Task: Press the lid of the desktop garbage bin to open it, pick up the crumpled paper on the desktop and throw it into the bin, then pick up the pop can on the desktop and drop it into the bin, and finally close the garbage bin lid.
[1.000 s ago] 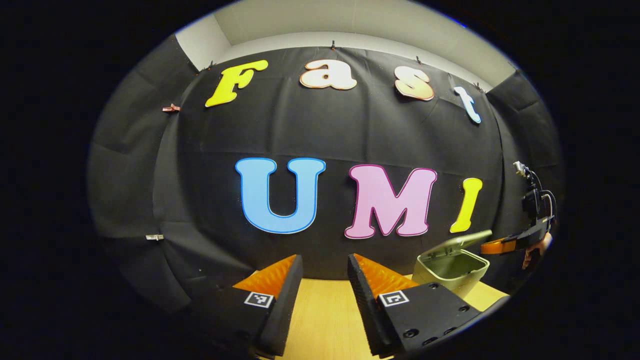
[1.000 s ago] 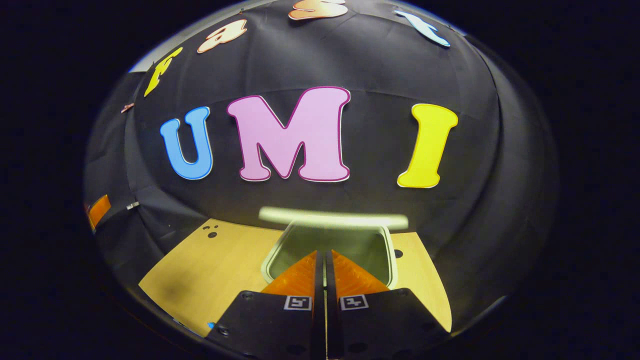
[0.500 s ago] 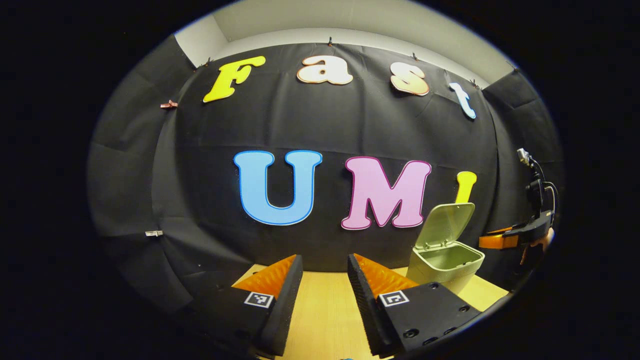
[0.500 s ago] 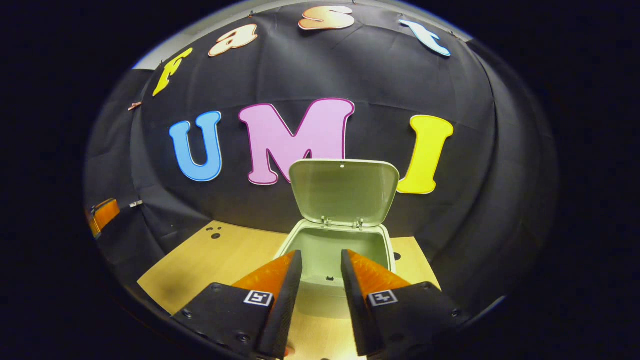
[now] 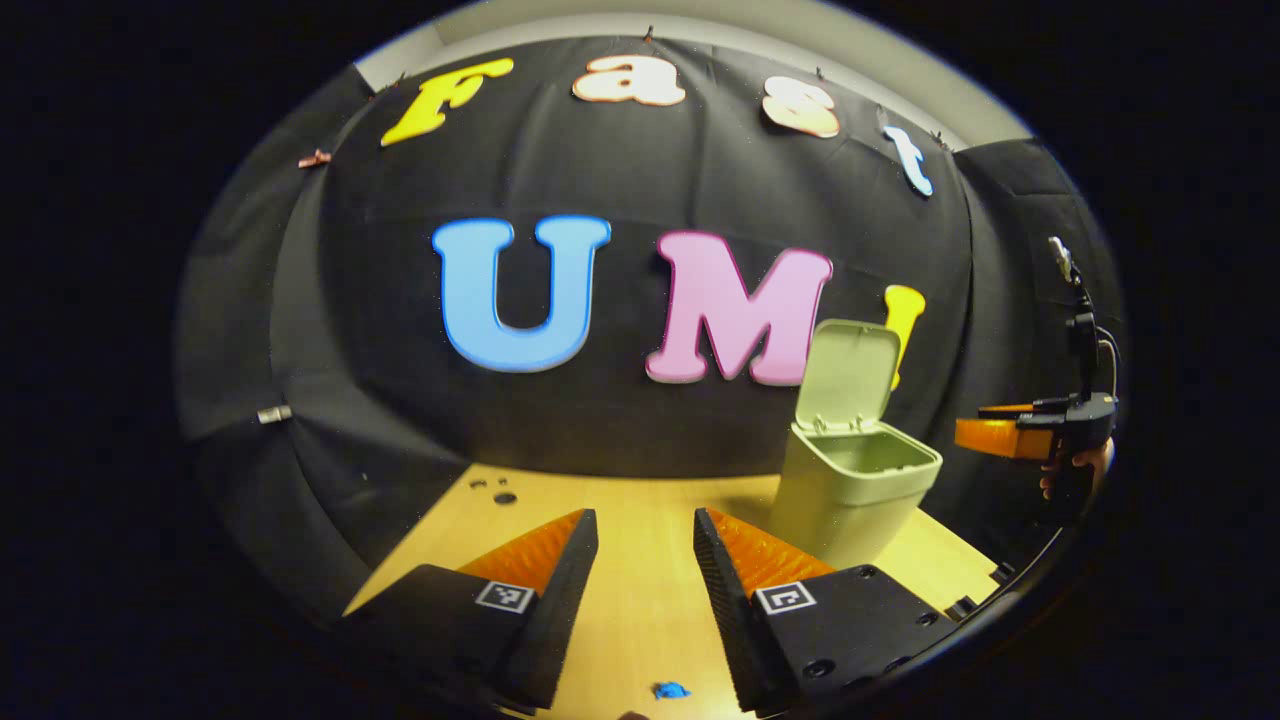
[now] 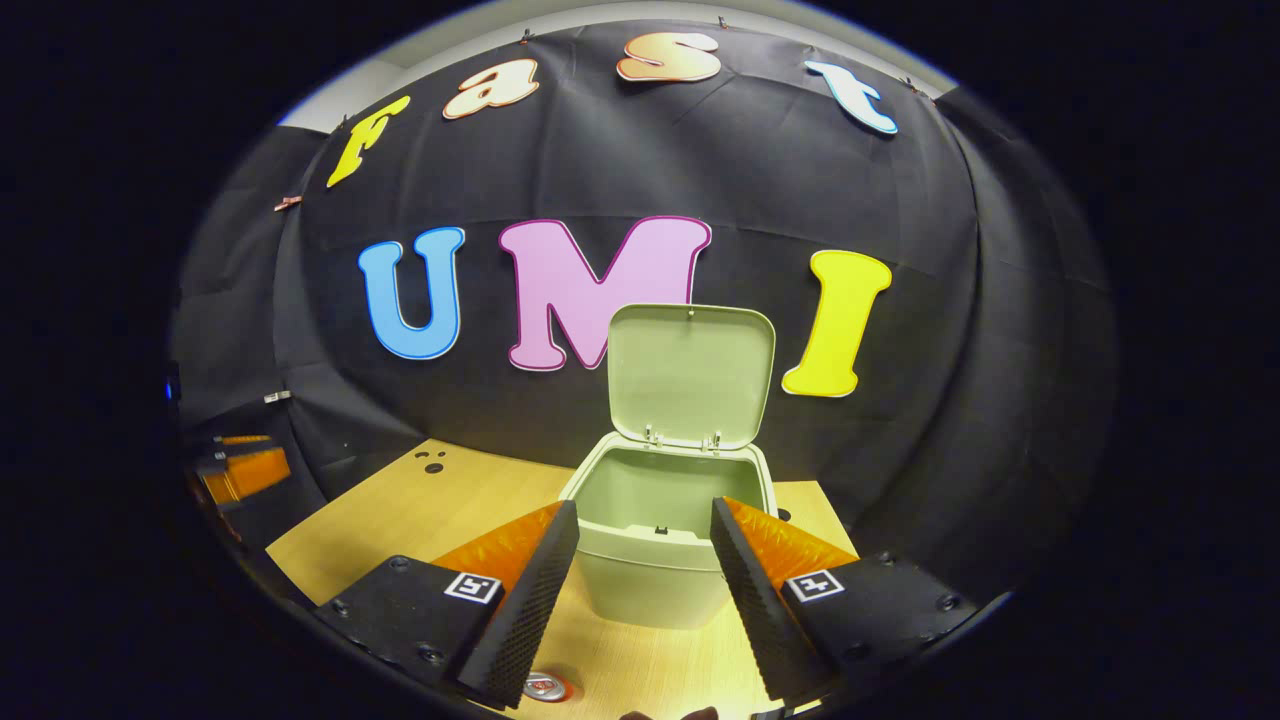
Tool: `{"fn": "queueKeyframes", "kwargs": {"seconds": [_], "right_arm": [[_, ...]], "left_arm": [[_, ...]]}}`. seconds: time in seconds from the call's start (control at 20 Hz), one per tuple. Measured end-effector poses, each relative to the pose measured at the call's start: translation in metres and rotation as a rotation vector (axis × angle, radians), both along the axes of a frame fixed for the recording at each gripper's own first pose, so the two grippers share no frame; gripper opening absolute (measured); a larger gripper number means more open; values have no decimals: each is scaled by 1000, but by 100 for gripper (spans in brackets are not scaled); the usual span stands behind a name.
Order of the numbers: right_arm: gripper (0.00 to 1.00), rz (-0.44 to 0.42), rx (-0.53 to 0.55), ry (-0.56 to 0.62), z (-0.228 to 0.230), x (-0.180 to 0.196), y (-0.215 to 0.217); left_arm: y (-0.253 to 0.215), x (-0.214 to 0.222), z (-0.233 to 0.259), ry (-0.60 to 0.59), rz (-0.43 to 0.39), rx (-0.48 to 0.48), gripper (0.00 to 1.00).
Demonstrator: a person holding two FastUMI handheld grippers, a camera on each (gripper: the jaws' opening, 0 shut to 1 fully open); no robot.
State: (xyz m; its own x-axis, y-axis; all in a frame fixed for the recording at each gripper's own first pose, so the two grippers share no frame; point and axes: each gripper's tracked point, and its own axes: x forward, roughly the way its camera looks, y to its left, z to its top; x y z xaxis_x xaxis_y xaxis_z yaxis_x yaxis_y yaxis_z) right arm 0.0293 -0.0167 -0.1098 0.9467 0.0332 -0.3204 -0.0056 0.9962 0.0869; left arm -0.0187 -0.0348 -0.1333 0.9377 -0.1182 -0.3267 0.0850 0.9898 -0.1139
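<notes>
With my right gripper [image 6: 640, 570] spread empty before the open bin [image 6: 660, 560], I'd pinch the light, slippery pop can [image 6: 545, 687] below its fingers across its thin sides.

Legible text: none noted | square coded markers seen on left gripper [image 5: 640, 540] and right gripper [image 6: 645, 530] fingers | unreadable

The left gripper [image 5: 640, 560] hangs with fingers apart over the table [image 5: 640, 610]; the bin [image 5: 850, 490] stands right, lid [image 5: 850, 372] up.
</notes>
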Motion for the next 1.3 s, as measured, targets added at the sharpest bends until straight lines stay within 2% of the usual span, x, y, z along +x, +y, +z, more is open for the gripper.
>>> {"fn": "queueKeyframes", "kwargs": {"seconds": [0.1, 0.35, 0.4, 0.45, 0.5, 0.8, 1.15, 1.25, 1.3], "right_arm": [[88, 18, 12, -2, 1, -5, 1], [88, 50, 1, -8, -1, -8, -11], [88, 54, -20, -5, -4, -8, -18], [87, 58, -36, -1, -7, -7, -23], [87, 59, -40, 1, -8, -6, -27], [88, 77, -40, 24, -19, -6, -46], [87, 90, -22, 70, -32, -15, -57], [87, 93, -20, 77, -34, -19, -59], [87, 92, -22, 80, -34, -20, -61]], "left_arm": [[-14, -12, -36, 93, -20, -21, 70], [-36, -32, -114, 260, -48, -4, 76], [-39, -37, -133, 311, -47, 3, 87], [-40, -44, -150, 366, -42, 17, 86], [-40, -50, -170, 413, -39, 24, 90], [-47, -88, -253, 628, -8, 31, 92], [-45, -82, -298, 709, 21, 65, 91], [-42, -83, -313, 738, 18, 78, 88], [-36, -85, -315, 741, 27, 103, 82]]}}
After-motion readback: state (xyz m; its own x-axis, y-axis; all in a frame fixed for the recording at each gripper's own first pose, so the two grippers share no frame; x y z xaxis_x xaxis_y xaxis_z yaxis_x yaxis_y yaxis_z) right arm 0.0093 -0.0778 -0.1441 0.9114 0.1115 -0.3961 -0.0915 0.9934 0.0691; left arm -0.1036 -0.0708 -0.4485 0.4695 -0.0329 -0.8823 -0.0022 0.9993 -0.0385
